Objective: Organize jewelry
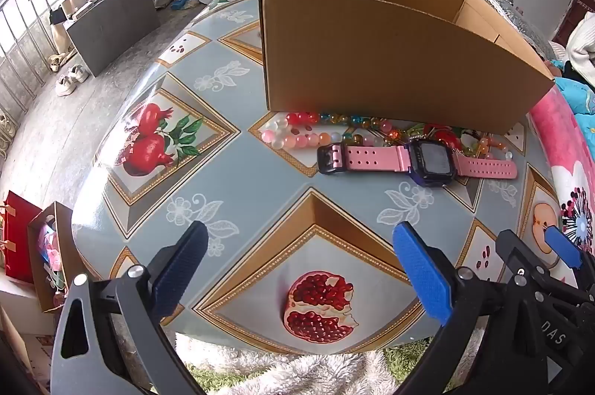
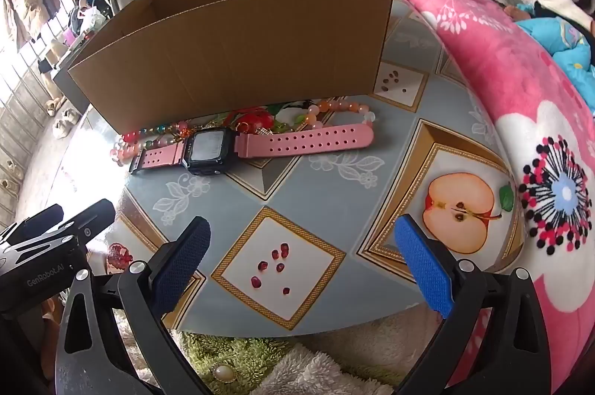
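Both grippers wide and empty, short of the jewelry heap at the box foot.

Left wrist view: left gripper, jaws spread apart, nothing between them, hanging over the near table edge. Ahead and slightly to its right lies the pink watch, strap flat; just beyond it the bead strings are bunched against the near wall of the cardboard box, which stands open-topped, likely the place they are meant to go. The right gripper's fingers show at this view's right edge.

Right wrist view: right gripper, jaws equally apart, empty, angled down over the table edge. The watch lies ahead and to its left, beads behind it, touching the box. A pink blanket crowds the right side, so reaching in from the left looks freer.
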`<control>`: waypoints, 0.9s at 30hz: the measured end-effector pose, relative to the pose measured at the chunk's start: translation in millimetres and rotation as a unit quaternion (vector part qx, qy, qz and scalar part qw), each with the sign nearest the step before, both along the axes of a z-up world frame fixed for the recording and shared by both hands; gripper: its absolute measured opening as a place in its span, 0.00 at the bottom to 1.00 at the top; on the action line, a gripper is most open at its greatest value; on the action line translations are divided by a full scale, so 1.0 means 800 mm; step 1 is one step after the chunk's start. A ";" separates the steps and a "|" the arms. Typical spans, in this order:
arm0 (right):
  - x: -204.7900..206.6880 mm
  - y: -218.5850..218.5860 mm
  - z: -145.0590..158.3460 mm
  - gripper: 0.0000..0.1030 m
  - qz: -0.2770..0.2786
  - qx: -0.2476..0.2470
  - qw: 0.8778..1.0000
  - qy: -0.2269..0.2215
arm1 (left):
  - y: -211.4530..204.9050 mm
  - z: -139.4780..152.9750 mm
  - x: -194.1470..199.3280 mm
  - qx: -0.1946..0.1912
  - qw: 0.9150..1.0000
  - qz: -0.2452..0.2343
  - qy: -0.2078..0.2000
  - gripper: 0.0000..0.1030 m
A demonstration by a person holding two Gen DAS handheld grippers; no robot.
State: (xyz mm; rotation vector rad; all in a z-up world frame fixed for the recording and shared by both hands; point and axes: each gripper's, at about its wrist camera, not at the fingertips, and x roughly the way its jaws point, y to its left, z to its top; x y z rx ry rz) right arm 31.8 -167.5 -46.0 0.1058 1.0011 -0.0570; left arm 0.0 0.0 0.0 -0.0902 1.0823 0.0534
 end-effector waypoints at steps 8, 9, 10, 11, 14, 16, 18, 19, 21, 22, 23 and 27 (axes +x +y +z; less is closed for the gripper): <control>0.000 -0.002 -0.001 0.92 0.000 -0.001 1.000 -0.001 | 0.000 0.000 0.000 0.002 1.000 0.000 0.001 0.95; 0.000 -0.001 -0.001 0.92 0.000 -0.001 1.000 0.000 | 0.000 0.000 0.000 0.002 1.000 0.000 0.001 0.95; 0.001 -0.002 -0.001 0.92 -0.001 -0.001 1.000 -0.001 | -0.001 0.000 0.000 0.002 1.000 0.000 0.001 0.95; 0.001 -0.002 -0.001 0.92 0.000 -0.001 1.000 0.000 | 0.000 0.000 0.000 0.001 1.000 0.000 0.001 0.95; 0.000 -0.002 -0.001 0.92 0.000 -0.001 1.000 0.000 | 0.000 0.000 0.000 0.001 1.000 0.001 0.001 0.95; 0.000 -0.002 -0.001 0.92 0.000 -0.001 1.000 -0.001 | 0.000 0.000 0.000 0.002 1.000 0.000 0.001 0.95; 0.001 -0.002 -0.001 0.92 -0.001 -0.001 1.000 0.000 | 0.000 0.000 0.000 0.001 1.000 0.001 0.001 0.95; 0.001 -0.002 -0.001 0.92 -0.001 -0.001 1.000 0.000 | 0.000 0.000 0.000 0.001 1.000 0.001 0.001 0.95; 0.001 -0.002 -0.001 0.92 -0.001 -0.001 1.000 0.000 | 0.000 0.000 0.000 0.001 1.000 0.001 0.001 0.95; 0.001 -0.002 -0.001 0.92 -0.001 -0.001 1.000 0.000 | 0.000 0.000 0.000 0.002 1.000 0.001 0.001 0.95; 0.001 -0.002 -0.001 0.92 -0.001 -0.001 1.000 0.000 | 0.000 0.000 0.000 0.002 1.000 0.001 0.000 0.95; 0.001 -0.001 0.000 0.92 -0.001 -0.002 1.000 0.001 | -0.001 0.000 0.000 0.001 1.000 0.000 0.000 0.95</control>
